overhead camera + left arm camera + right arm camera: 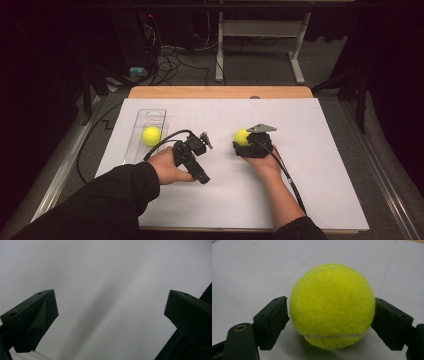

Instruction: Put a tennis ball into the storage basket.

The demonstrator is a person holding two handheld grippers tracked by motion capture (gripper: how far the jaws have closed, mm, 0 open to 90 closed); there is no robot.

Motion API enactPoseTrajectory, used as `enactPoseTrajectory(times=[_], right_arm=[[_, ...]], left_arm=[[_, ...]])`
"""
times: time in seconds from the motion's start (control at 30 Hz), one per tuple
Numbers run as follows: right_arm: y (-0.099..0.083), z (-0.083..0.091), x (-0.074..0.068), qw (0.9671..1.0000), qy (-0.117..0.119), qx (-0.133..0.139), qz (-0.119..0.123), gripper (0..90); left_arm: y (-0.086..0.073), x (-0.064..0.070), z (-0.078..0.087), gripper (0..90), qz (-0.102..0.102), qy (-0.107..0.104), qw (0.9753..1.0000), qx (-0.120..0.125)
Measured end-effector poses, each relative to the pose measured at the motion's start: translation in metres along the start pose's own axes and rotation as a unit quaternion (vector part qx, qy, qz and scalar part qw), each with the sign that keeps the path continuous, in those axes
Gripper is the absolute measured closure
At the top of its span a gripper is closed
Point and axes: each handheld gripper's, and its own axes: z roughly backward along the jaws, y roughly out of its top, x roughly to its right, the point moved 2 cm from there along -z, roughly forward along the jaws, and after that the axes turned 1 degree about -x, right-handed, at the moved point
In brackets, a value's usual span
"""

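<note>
On the left of the worktop (310, 165), one tennis ball (151, 135) sits in a clear tray (134, 142). Beside it my left hand-held gripper (204, 141) is spread wide with nothing between its jaws. Farther right, my right hand-held gripper (241, 142) clasps a second tennis ball (332, 305) resting on the white sheet.

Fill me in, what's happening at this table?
A person works two handheld grippers over a white sheet. The right gripper has its jaws against both sides of a tennis ball resting on the sheet. A second tennis ball sits in a clear plastic tray at the left. The left gripper is open, holding nothing, beside that tray.
</note>
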Motion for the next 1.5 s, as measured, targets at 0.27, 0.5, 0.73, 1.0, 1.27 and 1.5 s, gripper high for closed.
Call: enactPoseTrajectory(times=[0.27,0.5,0.73,1.0,1.27,1.5], right_arm=[[0.0,-0.001,0.002,1.0,-0.001,0.002,0.001,26.2],[0.0,0.0,0.0,0.9999,-0.006,0.0,0.01,27.2],[0.0,0.004,-0.003,0.9999,-0.001,0.007,0.014,27.6],[0.003,0.019,-0.009,0.9993,0.009,0.03,0.019,27.6],[0.002,0.036,-0.012,0.9984,0.013,0.051,0.024,27.6],[-0.003,0.049,-0.012,0.9979,0.008,0.059,0.027,27.6]], left_arm=[[0.0,0.0,0.0,0.1,0.0,0.001,1.0,-0.001],[0.001,0.0,-0.002,0.1,0.0,0.0,1.0,-0.002],[0.002,0.001,-0.003,0.2,-0.001,0.0,1.0,-0.003],[0.003,0.002,-0.004,0.4,-0.001,0.0,1.0,-0.004],[0.003,0.001,-0.005,0.4,0.0,-0.001,1.0,-0.006],[0.004,0.002,-0.006,0.4,-0.001,-0.001,1.0,-0.008]])
